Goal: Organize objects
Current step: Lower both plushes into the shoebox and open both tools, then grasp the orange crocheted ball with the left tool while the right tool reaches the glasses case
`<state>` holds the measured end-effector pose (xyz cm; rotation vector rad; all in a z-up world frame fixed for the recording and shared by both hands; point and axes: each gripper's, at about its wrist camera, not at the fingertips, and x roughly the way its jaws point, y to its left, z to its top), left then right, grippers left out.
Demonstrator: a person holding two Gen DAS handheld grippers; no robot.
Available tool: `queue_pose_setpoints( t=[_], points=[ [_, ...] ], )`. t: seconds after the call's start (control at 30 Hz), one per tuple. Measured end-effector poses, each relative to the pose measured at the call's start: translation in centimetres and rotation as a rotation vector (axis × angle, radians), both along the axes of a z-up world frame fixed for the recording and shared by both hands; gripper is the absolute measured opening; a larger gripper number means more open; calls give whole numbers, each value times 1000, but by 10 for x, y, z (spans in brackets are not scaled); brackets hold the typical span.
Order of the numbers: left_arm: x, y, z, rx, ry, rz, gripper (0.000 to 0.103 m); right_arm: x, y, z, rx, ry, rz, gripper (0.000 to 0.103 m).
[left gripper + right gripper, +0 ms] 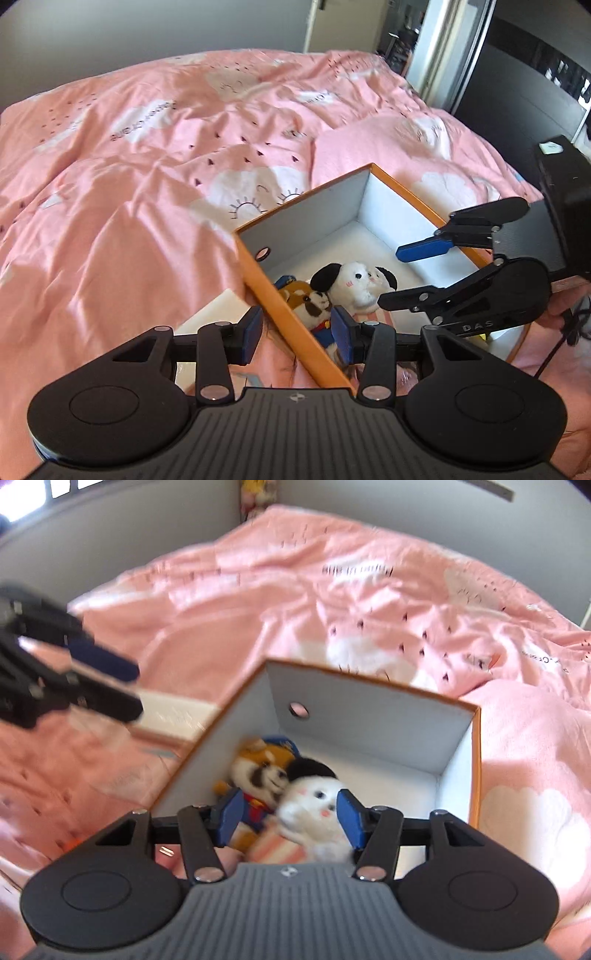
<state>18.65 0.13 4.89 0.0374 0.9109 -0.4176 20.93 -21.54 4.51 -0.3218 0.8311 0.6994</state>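
Both hand-held grippers are pointed steeply downward over an orange box that is set on a bed covered by a pink duvet.

The left gripper is held above the box's near long wall, which is seen passing between its blue pads; the jaws are parted and nothing is clamped. In the right wrist view the same tool is seen blurred at the left edge, outside the box.

The right gripper is held above the box's interior, its jaws apart. The white plush is framed between its pads in its own view, but whether the pads are touching it cannot be told from that blurred picture; in the left wrist view this gripper is seen with its fingers spread, well clear of the toys.

The box is open-topped, white inside, with a round hole in one end wall. Two toys are lain at that end: a white plush with black ears and, touching it, a brown-and-white plush dog in blue and red clothing. The far half of the box floor is left bare. A flat white object is seen on the duvet just beside the box.
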Motion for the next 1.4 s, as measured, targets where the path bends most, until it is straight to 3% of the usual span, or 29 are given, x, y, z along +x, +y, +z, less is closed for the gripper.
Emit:
queue_pose_setpoints(
  t=[0.2, 0.43, 0.63, 0.8, 0.9, 1.17, 1.3, 1.4],
  points=[
    [-53, 29, -12, -97, 37, 146, 51, -61, 25, 14, 168, -71, -26, 66],
    [-98, 40, -43, -34, 68, 257, 51, -114, 59, -14, 172, -135, -64, 66],
    [-111, 32, -64, 30, 103, 171, 47, -135, 77, -31, 75, -207, -65, 59],
    [-122, 30, -80, 50, 149, 92, 47, -148, 90, -47, 5, -154, 8, 34],
    [-124, 29, -89, 52, 168, 50, 50, -152, 96, -56, -54, -156, 24, 27],
    [-111, 26, -117, 33, 226, 20, 56, -151, 89, -62, -58, -116, 17, 24],
    [-104, 22, -134, 88, 277, 30, 58, -148, 90, -63, -59, -112, 21, 25],
    [-103, 24, -140, 73, 304, 38, 57, -148, 91, -63, -58, -112, 25, 26]
  ],
)
